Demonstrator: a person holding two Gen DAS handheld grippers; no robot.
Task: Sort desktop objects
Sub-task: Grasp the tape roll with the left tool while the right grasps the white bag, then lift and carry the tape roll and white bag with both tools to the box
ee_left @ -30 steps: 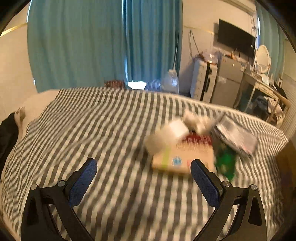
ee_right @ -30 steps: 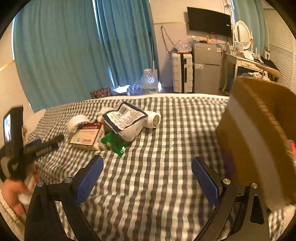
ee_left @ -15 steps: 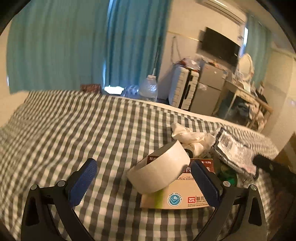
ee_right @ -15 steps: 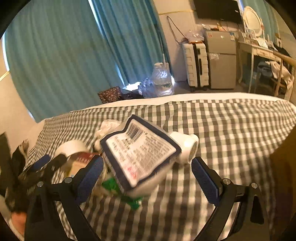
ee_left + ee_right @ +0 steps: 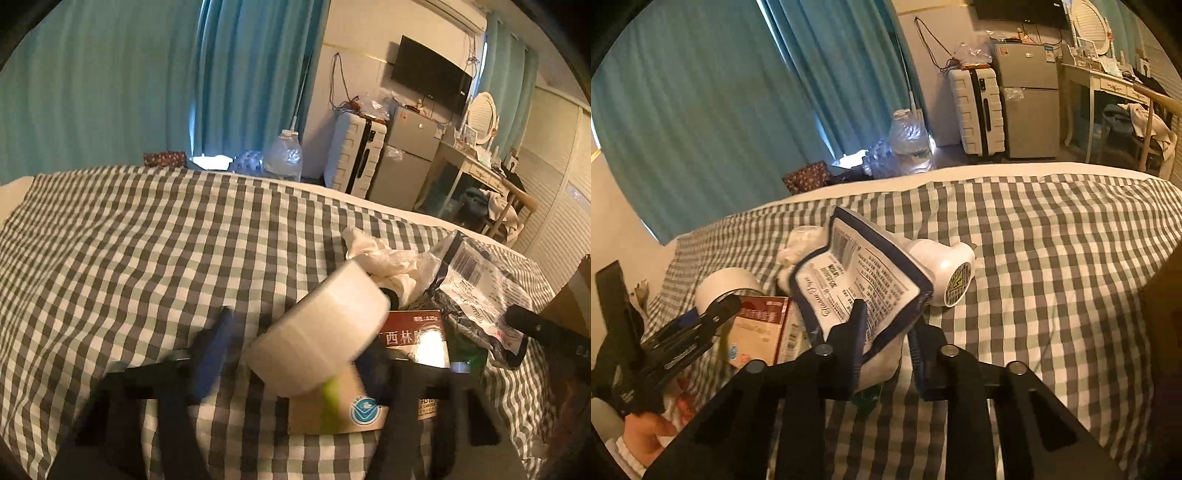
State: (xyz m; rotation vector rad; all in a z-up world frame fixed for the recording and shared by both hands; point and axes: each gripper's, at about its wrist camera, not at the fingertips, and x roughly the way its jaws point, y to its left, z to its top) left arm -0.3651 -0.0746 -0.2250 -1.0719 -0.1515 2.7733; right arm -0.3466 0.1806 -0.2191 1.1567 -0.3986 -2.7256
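On the grey-and-white checked bedspread (image 5: 1052, 266) the clutter sits in one heap ahead of me. My right gripper (image 5: 886, 343) has its blue-padded fingers (image 5: 855, 343) closed in on the lower edge of the white, navy-bordered printed pouch (image 5: 864, 284), pinching it from both sides; the pouch tilts up toward my camera. Just behind it lies a white plastic bottle (image 5: 945, 266) on its side, its labelled bottom facing right. To the left, a red-and-tan cardboard medicine box (image 5: 761, 328) lies flat, with a crumpled white tissue (image 5: 801, 243) behind the pouch.

My left gripper (image 5: 295, 354) straddles the roll of white tape (image 5: 317, 332), which leans on the box. Its fingers (image 5: 210, 354) are blurred on either side of the roll, and I cannot tell whether they press it or merely flank it. A small green packet (image 5: 868, 397) peeks out under the pouch. Beyond the bed stand teal curtains (image 5: 701, 110), a white suitcase (image 5: 979, 110) and a large clear water jug (image 5: 910, 144).
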